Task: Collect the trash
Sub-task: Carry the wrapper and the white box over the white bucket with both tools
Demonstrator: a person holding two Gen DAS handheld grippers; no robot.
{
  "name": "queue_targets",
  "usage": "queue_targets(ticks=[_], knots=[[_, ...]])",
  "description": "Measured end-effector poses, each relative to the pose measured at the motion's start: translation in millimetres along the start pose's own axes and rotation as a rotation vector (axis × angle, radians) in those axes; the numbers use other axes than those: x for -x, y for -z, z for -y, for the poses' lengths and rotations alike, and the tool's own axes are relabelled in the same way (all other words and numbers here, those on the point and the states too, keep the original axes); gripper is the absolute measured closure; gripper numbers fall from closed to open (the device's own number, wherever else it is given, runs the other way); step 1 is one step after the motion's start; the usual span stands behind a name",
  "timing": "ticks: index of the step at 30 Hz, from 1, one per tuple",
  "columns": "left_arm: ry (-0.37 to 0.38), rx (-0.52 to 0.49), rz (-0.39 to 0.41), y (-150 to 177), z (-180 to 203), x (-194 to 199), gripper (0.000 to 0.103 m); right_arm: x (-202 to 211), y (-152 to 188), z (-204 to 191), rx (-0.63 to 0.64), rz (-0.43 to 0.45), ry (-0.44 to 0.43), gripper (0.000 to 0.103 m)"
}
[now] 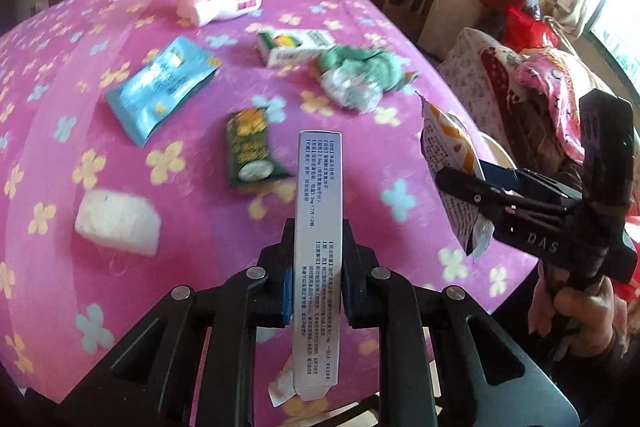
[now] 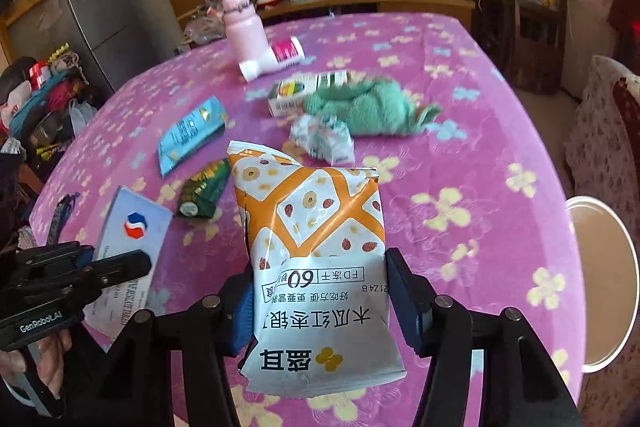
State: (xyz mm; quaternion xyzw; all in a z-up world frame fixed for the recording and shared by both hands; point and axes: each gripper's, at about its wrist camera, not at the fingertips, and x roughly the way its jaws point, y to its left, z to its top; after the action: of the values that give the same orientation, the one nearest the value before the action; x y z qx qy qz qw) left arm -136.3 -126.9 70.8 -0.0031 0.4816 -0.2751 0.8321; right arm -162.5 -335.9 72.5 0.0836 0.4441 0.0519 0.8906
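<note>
1. Left wrist view: the flat white printed cardboard box (image 1: 319,227) is clamped edge-on between the closed pads of the left gripper (image 1: 316,287). Its long axis runs away from the camera, its far end over the pink flowered tablecloth (image 1: 60,107) and its opened flap end nearest the lens.
2. Right wrist view: the orange-and-white foil snack pouch (image 2: 316,259) sits between the fingers of the right gripper (image 2: 320,307). The fingers press its two side edges, so it appears gripped, though the left pad is partly hidden by the foil. Its torn mouth points away from the camera, and the print reads upside down.
3. Both pieces look lifted clear of the cloth, so two pickups seem done. Neither is binned yet.
4. Left on the table: a blue foil sachet (image 1: 160,91), a dark green wrapper (image 1: 250,151), a crumpled white-and-green paper wad (image 1: 352,91), a white foam block (image 1: 118,223) and a small white carton (image 1: 296,47).
5. A white round bin rim (image 2: 608,287) shows beside the table edge, probably the drop point.
</note>
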Motion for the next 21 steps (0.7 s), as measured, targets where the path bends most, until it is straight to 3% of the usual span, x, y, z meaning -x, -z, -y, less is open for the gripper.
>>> queue_targets(ticks=[8, 21], knots=[[0.0, -0.051, 0.016, -22.6, 43.0, -9.9, 0.087, 27.3, -0.6, 18.5, -0.004, 0.036, 0.042, 0.047], [0.062, -0.167, 0.003, -52.6, 131.4, -49.4, 0.087, 61.9, 14.7, 109.1, -0.147, 0.06, 0.148, 0.047]])
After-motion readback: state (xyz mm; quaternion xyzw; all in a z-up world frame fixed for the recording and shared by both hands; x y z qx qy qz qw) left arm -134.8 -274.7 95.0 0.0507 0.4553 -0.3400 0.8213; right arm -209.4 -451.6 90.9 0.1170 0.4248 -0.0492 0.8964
